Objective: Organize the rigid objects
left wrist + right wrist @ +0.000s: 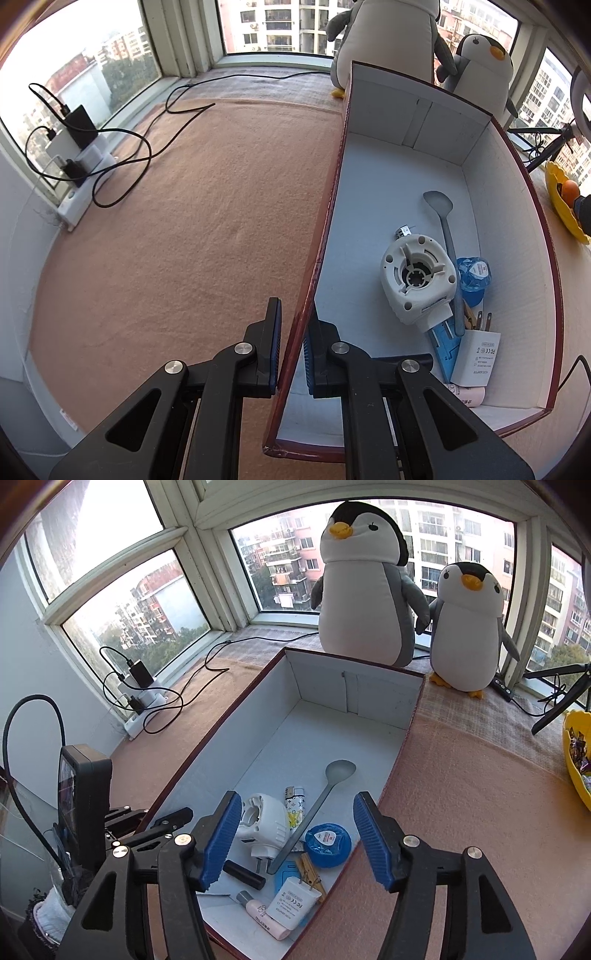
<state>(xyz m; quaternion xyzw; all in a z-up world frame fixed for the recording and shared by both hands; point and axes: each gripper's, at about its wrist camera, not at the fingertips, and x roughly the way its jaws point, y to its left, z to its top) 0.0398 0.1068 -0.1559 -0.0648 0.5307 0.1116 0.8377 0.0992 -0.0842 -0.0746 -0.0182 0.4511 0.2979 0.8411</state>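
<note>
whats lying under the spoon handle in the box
The spoon handle crosses the white plug-in device, ending beside the blue tape roll. A blue card peeks from beneath its tip; the rest is covered.

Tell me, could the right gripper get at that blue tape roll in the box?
Probably yes: the right gripper is open above the open-topped box, and the tape roll lies uncovered between its fingers.
</note>
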